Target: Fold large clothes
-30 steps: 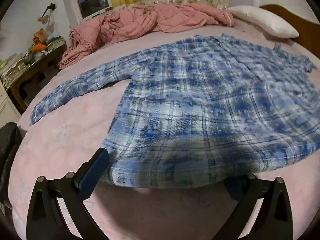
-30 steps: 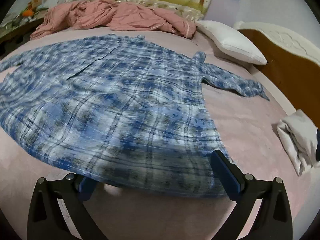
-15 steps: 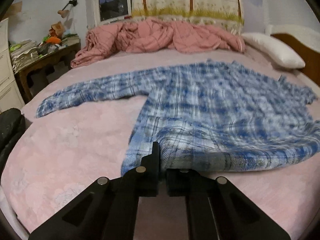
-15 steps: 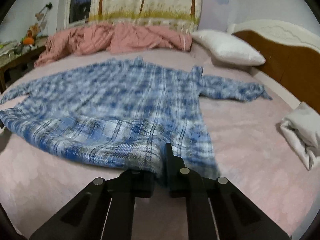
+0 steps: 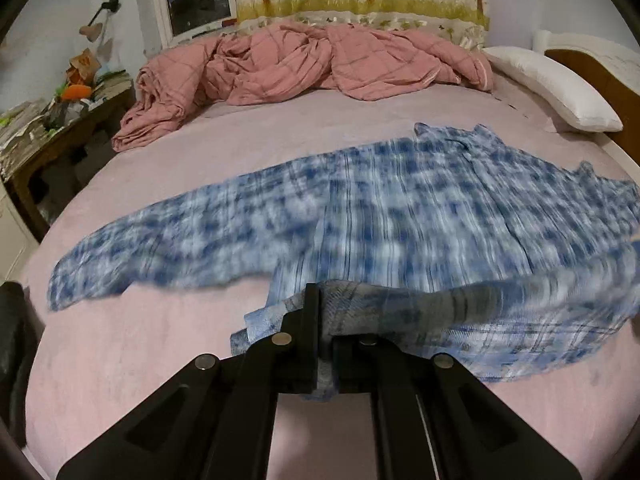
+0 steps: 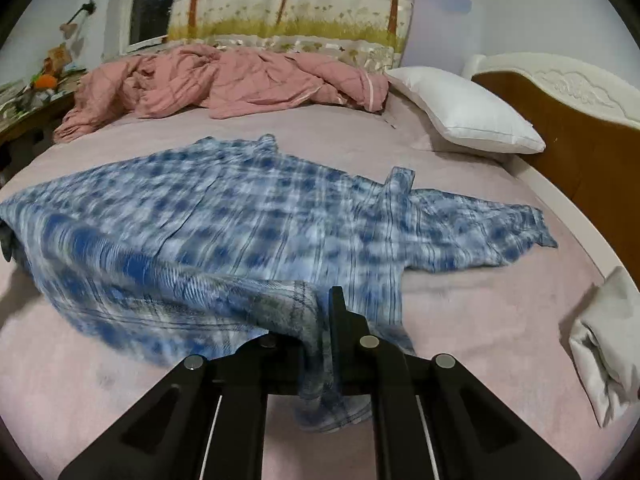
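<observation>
- Your left tongs are closed on the near hem of the blue plaid shirt, at its left corner.
- Your right tongs are closed on the same hem, at the right corner.
- The shirt lies spread on the pink bed, with its near edge lifted off the sheet.

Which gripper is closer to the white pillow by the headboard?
Right. The right gripper grips the plaid shirt hem on the side where the white pillow lies; the left gripper grips the hem's opposite corner, farther away.
</observation>
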A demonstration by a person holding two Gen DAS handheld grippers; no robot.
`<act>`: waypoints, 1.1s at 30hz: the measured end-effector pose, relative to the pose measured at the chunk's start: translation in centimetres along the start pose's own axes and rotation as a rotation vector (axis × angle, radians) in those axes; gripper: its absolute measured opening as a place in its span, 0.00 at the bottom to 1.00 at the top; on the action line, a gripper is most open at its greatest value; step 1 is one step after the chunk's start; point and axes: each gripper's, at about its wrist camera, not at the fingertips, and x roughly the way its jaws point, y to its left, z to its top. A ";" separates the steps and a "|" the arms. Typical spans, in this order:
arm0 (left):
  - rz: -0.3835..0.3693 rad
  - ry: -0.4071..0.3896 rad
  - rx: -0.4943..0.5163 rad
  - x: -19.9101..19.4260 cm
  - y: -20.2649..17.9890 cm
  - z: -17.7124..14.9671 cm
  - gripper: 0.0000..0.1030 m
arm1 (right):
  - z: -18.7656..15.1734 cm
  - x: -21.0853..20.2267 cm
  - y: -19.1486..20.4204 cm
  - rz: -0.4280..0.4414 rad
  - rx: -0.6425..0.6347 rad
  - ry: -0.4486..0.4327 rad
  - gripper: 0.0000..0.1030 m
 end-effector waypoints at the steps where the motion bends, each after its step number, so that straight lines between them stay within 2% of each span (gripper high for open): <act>1: 0.000 0.013 -0.006 1.1 -0.2 0.9 0.04 | 0.6 1.0 -0.2 0.005 0.024 0.003 0.09; 3: 0.004 0.030 -0.015 2.9 -0.4 1.9 0.04 | 1.3 2.5 -0.4 0.009 0.050 -0.008 0.09; 7: 0.023 0.049 0.018 5.7 -1.3 2.2 0.05 | 1.6 5.2 0.3 -0.030 0.010 0.000 0.09; 9: 0.020 0.062 0.019 6.6 -1.5 2.0 0.06 | 1.7 6.3 0.6 -0.037 -0.012 0.015 0.15; 10: 0.014 0.065 0.015 6.8 -1.5 1.9 0.08 | 1.6 6.8 0.7 -0.046 -0.022 0.029 0.29; 12: 0.003 0.060 0.006 7.1 -1.4 1.6 0.12 | 1.6 7.2 0.8 -0.074 -0.030 0.030 0.76; 13: -0.005 0.051 0.008 7.0 -1.4 1.5 0.18 | 1.6 7.0 0.8 -0.101 -0.029 0.008 0.83; 14: 0.005 0.034 0.017 6.7 -1.4 1.4 0.25 | 1.5 6.7 0.7 -0.118 -0.026 -0.016 0.86; 16: 0.044 -0.006 0.038 5.9 -1.5 1.2 0.63 | 1.6 6.1 0.4 -0.120 -0.023 -0.036 0.86; 21: 0.093 -0.105 0.052 3.1 -0.8 1.0 0.91 | 1.9 4.4 -1.0 -0.117 0.020 -0.050 0.87; 24: 0.099 -0.152 0.048 1.3 -0.1 0.8 0.94 | 2.1 3.5 -1.8 -0.085 0.028 -0.042 0.87; 28: 0.087 -0.152 0.035 -0.1 0.6 0.2 0.95 | 2.3 2.9 -3.2 -0.060 0.045 -0.011 0.87; 30: 0.076 -0.152 0.022 -0.6 1.0 -0.3 0.95 | 2.2 2.8 -3.8 -0.085 0.055 -0.002 0.87; 33: 0.078 -0.150 0.005 -0.9 1.3 -1.3 0.95 | 2.1 3.1 -4.6 -0.178 0.048 0.021 0.87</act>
